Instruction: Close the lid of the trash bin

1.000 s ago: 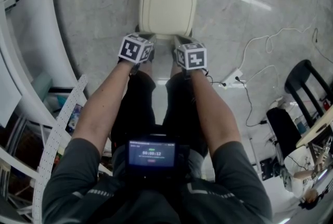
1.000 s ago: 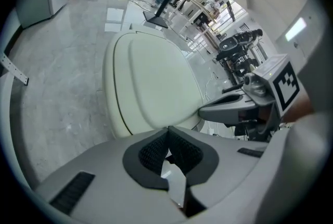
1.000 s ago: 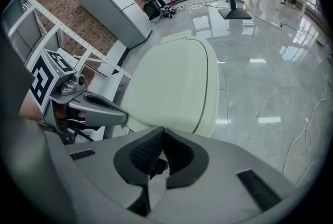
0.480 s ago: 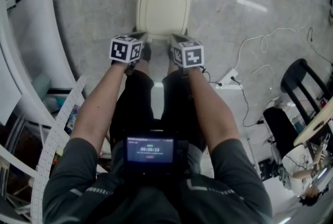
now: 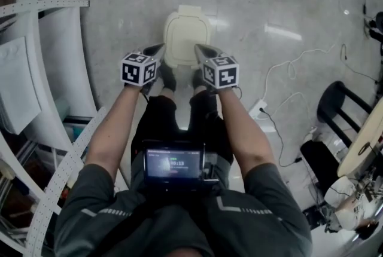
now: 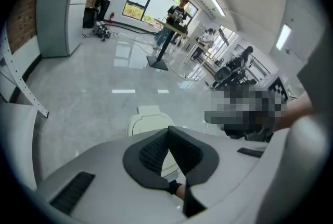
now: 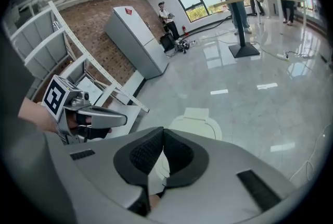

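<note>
the trash bin [image 5: 187, 39] stands on the pale marble floor [image 5: 275, 5] in the upper middle of the head view, and its cream lid [image 6: 146, 123] appears to lie flat and shut, though the steep angle makes that hard to confirm. the left gripper [image 5: 157, 49] hangs at the bin's lower left edge and the right gripper [image 5: 201, 48] at its lower right edge, so the bin shows between and just beyond their tips. neither touches it. in each gripper view the two black ribbed pads meet at the tip with nothing between them, and the bin sits on the floor behind the jaws.

the person's two dark shoes [image 5: 167, 76] stand just below the bin. a white power strip [image 5: 258, 109] with loose cables lies on the floor to the right, and a black chair [image 5: 335, 109] stands at the right edge. curved white shelving [image 5: 60, 52] fills the left side. a small lit screen [image 5: 173, 167] sits on the person's chest. several people stand by the far windows in both gripper views.

both forearms reach forward and down, roughly parallel, with the marker cubes on top.
</note>
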`<state>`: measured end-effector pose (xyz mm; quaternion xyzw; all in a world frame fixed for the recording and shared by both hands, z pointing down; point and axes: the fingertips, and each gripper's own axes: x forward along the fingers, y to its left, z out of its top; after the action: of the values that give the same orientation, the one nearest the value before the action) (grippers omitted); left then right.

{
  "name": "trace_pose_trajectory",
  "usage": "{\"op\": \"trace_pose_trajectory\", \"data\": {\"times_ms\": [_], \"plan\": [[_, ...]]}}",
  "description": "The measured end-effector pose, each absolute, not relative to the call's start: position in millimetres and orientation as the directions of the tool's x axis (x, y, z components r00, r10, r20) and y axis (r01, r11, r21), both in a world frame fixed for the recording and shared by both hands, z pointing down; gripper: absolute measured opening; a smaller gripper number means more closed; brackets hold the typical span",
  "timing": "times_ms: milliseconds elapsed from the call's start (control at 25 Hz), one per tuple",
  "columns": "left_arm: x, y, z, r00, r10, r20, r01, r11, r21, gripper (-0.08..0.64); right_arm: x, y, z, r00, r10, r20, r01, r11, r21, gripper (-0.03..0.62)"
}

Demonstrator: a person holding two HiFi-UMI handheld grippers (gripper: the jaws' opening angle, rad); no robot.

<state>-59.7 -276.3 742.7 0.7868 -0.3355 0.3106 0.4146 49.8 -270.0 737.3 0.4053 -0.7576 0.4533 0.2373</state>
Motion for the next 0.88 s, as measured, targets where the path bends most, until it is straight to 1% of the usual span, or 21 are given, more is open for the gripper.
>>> {"op": "trace_pose_trajectory", "data": {"times_ms": [160, 280, 400, 560, 760, 880], "plan": [[-51, -315, 661, 0.607, -0.399, 0.687, -0.775, -0.486, 0.403, 0.002, 58, -310, 659, -0.569, -0.516, 0.641, -0.821, 0.311, -0.479, 0.011], [-43, -329, 609, 0.631, -0.455, 0.628, -0.759, -0.528, 0.381, 0.002, 56, -328, 604, -0.587, -0.557, 0.587, -0.809, 0.376, -0.453, 0.011], [-37, -347, 564, 0.651, -0.515, 0.558, -0.752, -0.537, 0.382, 0.002, 64, -346, 564, -0.58, -0.602, 0.549, -0.814, 0.405, -0.416, 0.011], [-30, -354, 512, 0.674, -0.556, 0.485, -0.735, -0.569, 0.369, 0.002, 78, -350, 529, -0.563, -0.639, 0.524, -0.827, 0.434, -0.357, 0.011], [-34, -369, 444, 0.688, -0.614, 0.387, -0.724, -0.616, 0.31, 0.002, 84, -355, 470, -0.587, -0.68, 0.44, -0.81, 0.482, -0.335, 0.011], [-40, -377, 407, 0.684, -0.665, 0.301, -0.73, -0.622, 0.284, 0.002, 89, -358, 434, -0.608, -0.7, 0.375, -0.794, 0.525, -0.306, 0.009]]}}
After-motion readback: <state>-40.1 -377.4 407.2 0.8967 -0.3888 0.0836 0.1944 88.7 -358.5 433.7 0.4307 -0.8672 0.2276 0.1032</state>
